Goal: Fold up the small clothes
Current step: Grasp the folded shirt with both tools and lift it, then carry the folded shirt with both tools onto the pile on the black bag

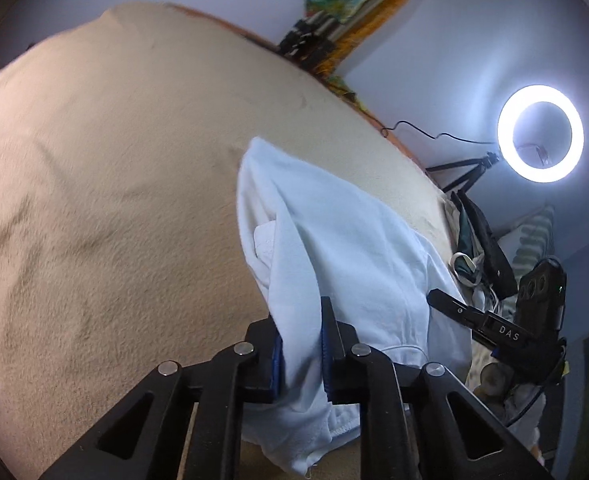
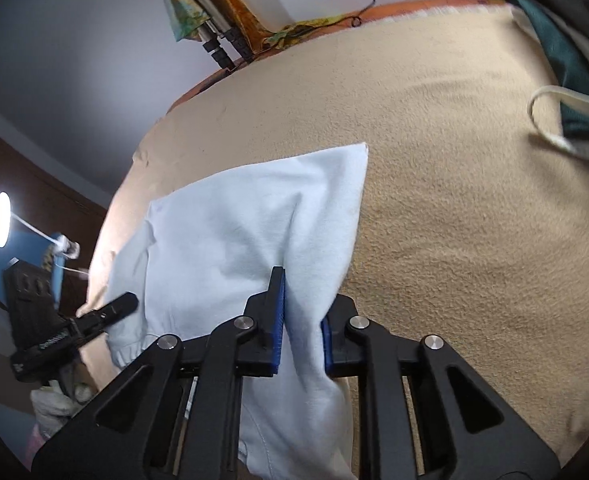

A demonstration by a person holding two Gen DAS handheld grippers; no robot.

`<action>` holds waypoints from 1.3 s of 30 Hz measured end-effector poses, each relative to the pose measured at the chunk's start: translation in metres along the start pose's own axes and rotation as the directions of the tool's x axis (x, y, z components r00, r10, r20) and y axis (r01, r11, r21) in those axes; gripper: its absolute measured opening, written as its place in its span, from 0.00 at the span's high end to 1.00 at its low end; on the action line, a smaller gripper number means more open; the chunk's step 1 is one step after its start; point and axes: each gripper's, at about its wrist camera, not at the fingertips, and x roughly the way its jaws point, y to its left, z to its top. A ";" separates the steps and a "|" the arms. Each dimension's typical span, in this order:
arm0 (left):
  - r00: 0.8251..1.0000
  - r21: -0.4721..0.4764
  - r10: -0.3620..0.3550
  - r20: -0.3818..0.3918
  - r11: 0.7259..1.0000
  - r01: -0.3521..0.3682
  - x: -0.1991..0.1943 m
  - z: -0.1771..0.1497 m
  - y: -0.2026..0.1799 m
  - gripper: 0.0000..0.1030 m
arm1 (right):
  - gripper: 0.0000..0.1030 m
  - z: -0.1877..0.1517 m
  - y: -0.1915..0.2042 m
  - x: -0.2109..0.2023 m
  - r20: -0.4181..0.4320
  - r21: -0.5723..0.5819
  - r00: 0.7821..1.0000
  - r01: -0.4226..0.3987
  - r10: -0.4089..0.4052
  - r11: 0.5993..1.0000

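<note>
A small white garment (image 1: 346, 248) lies on a beige blanket (image 1: 114, 168), partly lifted and draped. My left gripper (image 1: 301, 344) is shut on a fold of the garment, and the cloth runs up between its blue pads (image 1: 326, 352). In the right wrist view the same white garment (image 2: 234, 232) spreads to the left, and my right gripper (image 2: 302, 320) is shut on its near edge. The right gripper (image 1: 478, 320) shows at the right of the left wrist view. The left gripper (image 2: 106, 312) shows at the left of the right wrist view.
A lit ring light (image 1: 540, 132) on a tripod stands beyond the blanket's edge. Dark green and white clothes (image 2: 574, 92) are piled at the far right of the blanket. Colourful fabric and rods (image 1: 358, 4) lean on the wall. A lamp (image 2: 1, 220) glows at the left.
</note>
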 end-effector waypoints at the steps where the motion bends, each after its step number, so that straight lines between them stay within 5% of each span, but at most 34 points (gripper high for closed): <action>1: 1.000 0.020 0.003 0.009 1.000 -0.003 -0.001 0.000 -0.005 0.89 | 0.86 0.000 0.005 -0.002 0.007 -0.024 1.000 0.024 -0.024 0.999; 7: 0.999 0.081 -0.025 0.048 0.997 0.021 -0.014 -0.001 -0.025 0.90 | 0.88 0.000 0.036 -0.018 0.075 -0.145 0.990 0.130 -0.120 0.981; 19: 0.994 0.128 -0.097 0.058 0.988 0.089 -0.022 -0.004 -0.062 0.92 | 0.89 -0.006 0.073 -0.052 0.167 -0.259 0.974 0.196 -0.156 0.946; 30: 0.987 0.217 -0.157 0.026 0.965 0.148 0.003 0.003 -0.123 0.93 | 0.89 0.006 0.033 -0.107 0.243 -0.207 0.948 0.259 -0.207 0.944; 39: 0.971 0.328 -0.241 0.009 0.918 0.225 0.047 0.022 -0.219 0.93 | 0.89 0.037 -0.031 -0.185 0.357 -0.129 0.884 0.366 -0.301 0.922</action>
